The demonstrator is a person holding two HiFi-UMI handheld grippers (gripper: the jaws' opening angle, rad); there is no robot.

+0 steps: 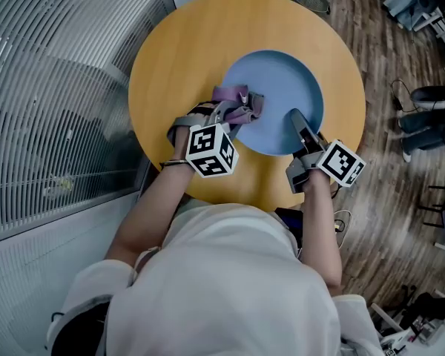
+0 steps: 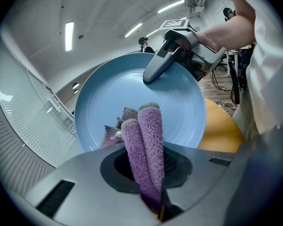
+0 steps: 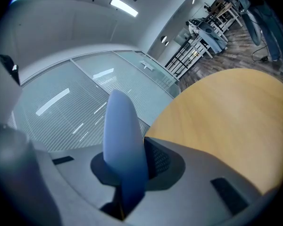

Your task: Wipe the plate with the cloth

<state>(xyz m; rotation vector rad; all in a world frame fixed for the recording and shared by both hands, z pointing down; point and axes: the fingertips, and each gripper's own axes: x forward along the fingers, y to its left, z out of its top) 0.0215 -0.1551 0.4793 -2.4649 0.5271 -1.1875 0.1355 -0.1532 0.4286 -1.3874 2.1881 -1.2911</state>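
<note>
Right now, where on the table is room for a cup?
The table is bare in a wide arc round the plate, on its left, far and right sides. The near side is crowded: left gripper with the cloth, right gripper on the plate's rim.

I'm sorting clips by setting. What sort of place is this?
Probably an office or lab space, not a home kitchen: a round wooden table stands beside a glass partition with blinds, office chairs sit on the wood-look floor, and strip lights line the ceiling.
</note>
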